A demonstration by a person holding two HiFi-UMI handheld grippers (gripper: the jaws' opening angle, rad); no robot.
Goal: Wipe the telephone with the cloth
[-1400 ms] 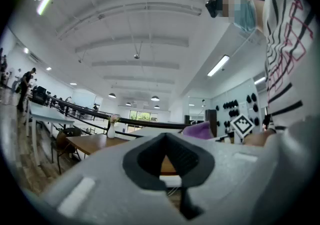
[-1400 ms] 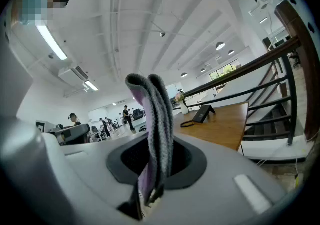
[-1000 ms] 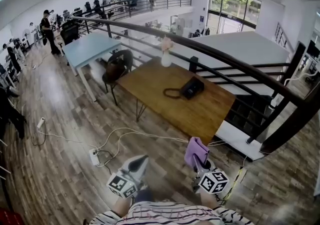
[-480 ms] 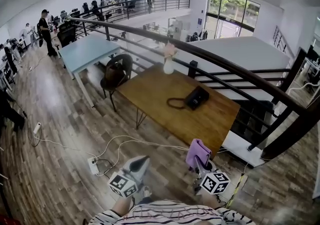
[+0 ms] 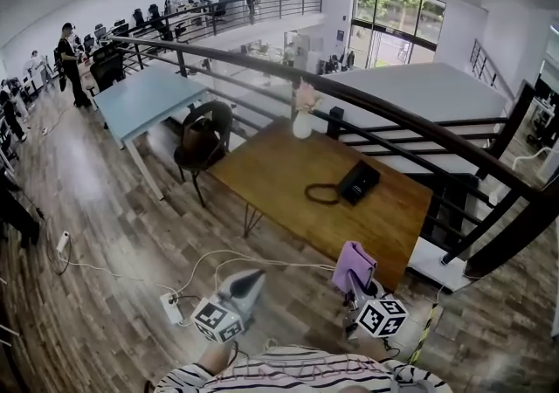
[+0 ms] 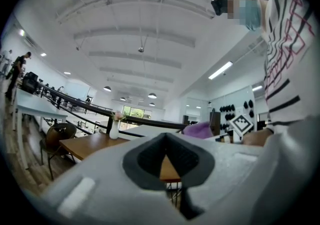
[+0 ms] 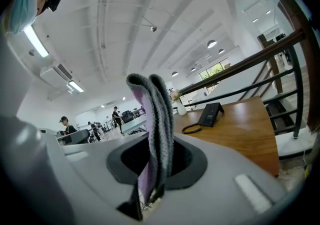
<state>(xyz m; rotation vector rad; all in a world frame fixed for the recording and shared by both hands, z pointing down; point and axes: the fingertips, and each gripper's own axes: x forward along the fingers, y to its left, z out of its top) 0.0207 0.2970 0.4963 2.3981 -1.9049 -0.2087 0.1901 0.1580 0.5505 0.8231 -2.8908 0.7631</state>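
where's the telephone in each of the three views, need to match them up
Head view: the telephone sits right of centre, on the wooden table.
Left gripper view: not in it.
Right gripper view: right of centre, on the same table, beyond the cloth.
Shared landmark: the white vase on that table, in all three views.

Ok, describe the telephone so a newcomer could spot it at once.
Find the brown wooden table beside the dark stair railing. Toward its right end lies a black wedge-shaped desk telephone. Unlike the white vase at the far edge, it is dark, low and trails a looped cord.
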